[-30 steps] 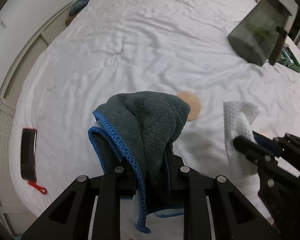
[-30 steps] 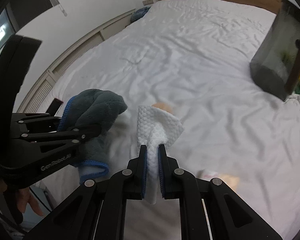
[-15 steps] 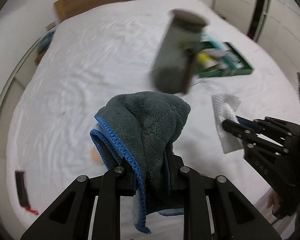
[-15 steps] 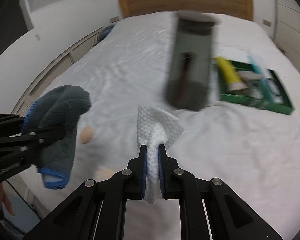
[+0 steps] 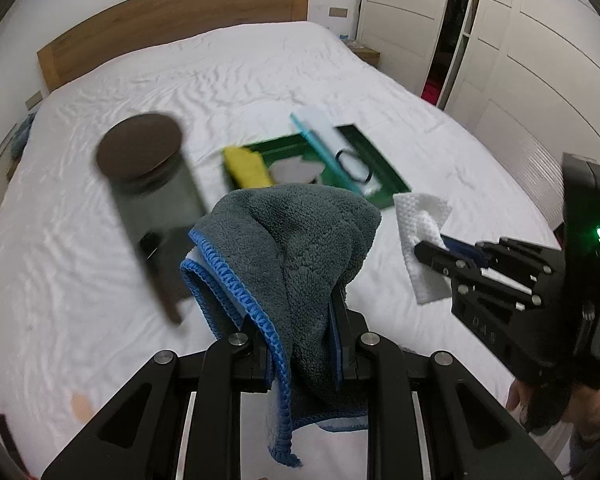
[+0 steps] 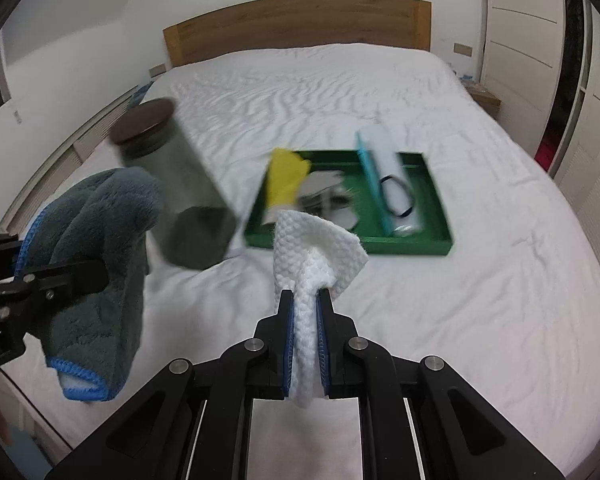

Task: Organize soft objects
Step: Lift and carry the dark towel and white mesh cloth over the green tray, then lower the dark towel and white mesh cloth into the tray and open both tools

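the left tool (image 5: pixel 302 344) pinches a grey towel (image 5: pixel 300 248). the right tool (image 6: pixel 305 320) pinches a white cloth (image 6: pixel 312 252). a blurred, possibly glass jar (image 6: pixel 176 184) stands beside the green tray (image 6: pixel 440 216) on the bed (image 6: pixel 460 300).

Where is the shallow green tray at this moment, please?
In the right wrist view the green tray lies on the white bed, centre-right, just right of the dark lidded jar and beyond the held white cloth.

Grey blue-edged towel (image 5: pixel 300 248) bunched, held aloft; white textured cloth (image 6: pixel 312 256) likewise.
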{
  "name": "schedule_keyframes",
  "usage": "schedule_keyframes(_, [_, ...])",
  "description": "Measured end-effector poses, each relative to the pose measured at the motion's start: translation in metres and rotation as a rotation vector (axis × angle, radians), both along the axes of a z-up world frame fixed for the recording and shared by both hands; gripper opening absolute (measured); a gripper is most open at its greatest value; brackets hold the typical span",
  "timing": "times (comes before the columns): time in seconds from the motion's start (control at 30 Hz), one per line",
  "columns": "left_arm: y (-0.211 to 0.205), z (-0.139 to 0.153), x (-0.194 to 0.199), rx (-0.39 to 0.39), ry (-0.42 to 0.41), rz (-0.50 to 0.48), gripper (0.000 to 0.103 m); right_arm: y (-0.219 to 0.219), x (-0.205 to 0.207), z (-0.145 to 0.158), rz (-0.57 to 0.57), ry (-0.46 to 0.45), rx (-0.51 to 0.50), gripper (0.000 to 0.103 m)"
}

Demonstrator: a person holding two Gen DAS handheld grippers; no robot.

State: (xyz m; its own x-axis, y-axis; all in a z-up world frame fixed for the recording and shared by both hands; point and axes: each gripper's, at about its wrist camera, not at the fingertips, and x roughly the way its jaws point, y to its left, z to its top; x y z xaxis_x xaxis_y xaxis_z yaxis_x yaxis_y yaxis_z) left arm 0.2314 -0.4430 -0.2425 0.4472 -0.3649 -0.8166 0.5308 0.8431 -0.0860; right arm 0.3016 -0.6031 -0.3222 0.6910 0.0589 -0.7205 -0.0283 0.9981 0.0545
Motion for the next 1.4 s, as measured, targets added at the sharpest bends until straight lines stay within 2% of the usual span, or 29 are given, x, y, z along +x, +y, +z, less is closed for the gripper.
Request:
schedule_keyframes(0.17, [-0.039, 0.004, 0.038, -0.024, -0.059, 0.021, 0.017, -0.034, 0.037, -0.006, -0.008, -0.022, -0.012, 0.009])
schedule_keyframes(0.3, [-0.064, 0.006, 0.078, -0.012, -0.119, 0.045, 0.017, -0.05, 0.067, -0.014, -0.016, -0.037, -0.028, 0.01])
schedule_keyframes(0.53, [-0.094, -0.005, 0.14, 0.009, -0.145, 0.108, 0.018, -0.065, 0.129, -0.034, -0.014, -0.059, -0.043, 0.01])
schedule_keyframes(0.73, [-0.114, -0.033, 0.19, 0.033, -0.104, 0.181, 0.018, -0.063, 0.178, -0.059, 0.014, -0.046, -0.052, 0.01])
schedule_keyframes(0.97, [-0.128, -0.079, 0.234, 0.067, 0.0, 0.257, 0.018, -0.059, 0.218, -0.085, 0.029, -0.023, -0.051, 0.01])
schedule_keyframes(1.2, [-0.131, -0.114, 0.254, 0.095, 0.073, 0.28, 0.019, -0.058, 0.252, -0.111, 0.023, 0.009, -0.053, 0.01])
schedule_keyframes(1.4, [-0.136, -0.122, 0.256, 0.106, 0.071, 0.273, 0.019, -0.056, 0.268, -0.121, 0.026, 0.017, -0.051, 0.01])
